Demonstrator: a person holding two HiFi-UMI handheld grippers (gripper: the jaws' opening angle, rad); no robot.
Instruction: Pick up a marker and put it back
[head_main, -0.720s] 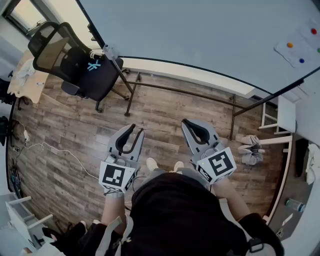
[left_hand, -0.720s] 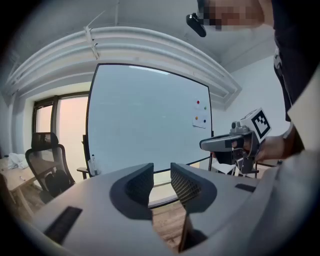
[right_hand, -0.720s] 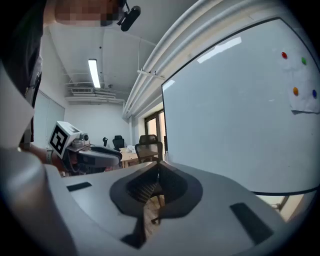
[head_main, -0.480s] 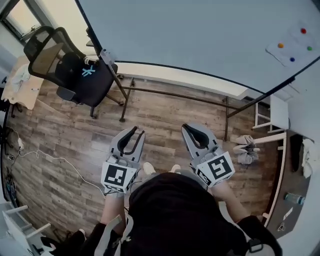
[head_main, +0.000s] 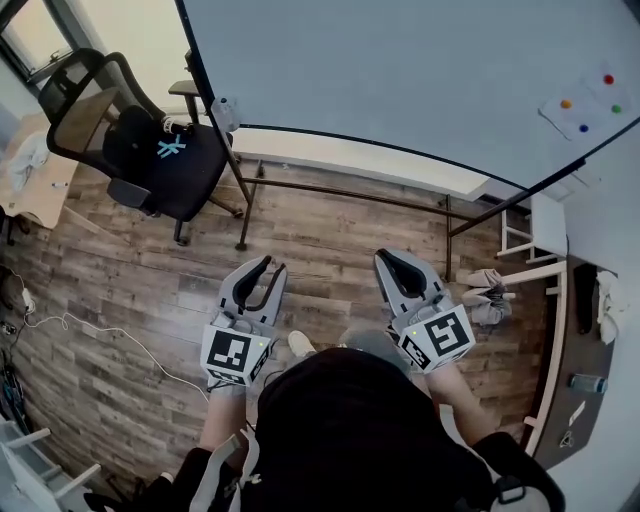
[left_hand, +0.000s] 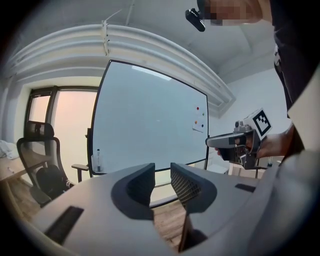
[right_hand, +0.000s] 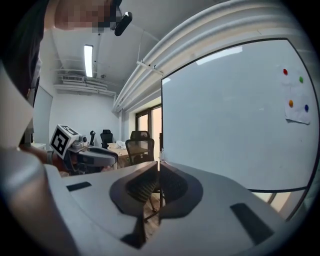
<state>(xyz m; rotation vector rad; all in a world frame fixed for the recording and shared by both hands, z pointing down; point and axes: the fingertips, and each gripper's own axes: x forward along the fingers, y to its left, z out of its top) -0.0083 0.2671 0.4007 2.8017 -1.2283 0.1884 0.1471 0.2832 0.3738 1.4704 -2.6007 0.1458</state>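
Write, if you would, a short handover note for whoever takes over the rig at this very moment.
Left gripper: jaws open, empty.
Right gripper: jaws together, empty.
Both are held low above the floor, facing the whiteboard.
No marker can be made out in any view; try the board's ledge.
Done: nothing evident.
Left: pick up a marker, put it back.

There was one large white whiteboard, and on it four small round magnets: one red, one orange, one green, one blue. The head view also showed one black mesh office chair, one small clear bottle and two grey tools, the left tool and the right tool.
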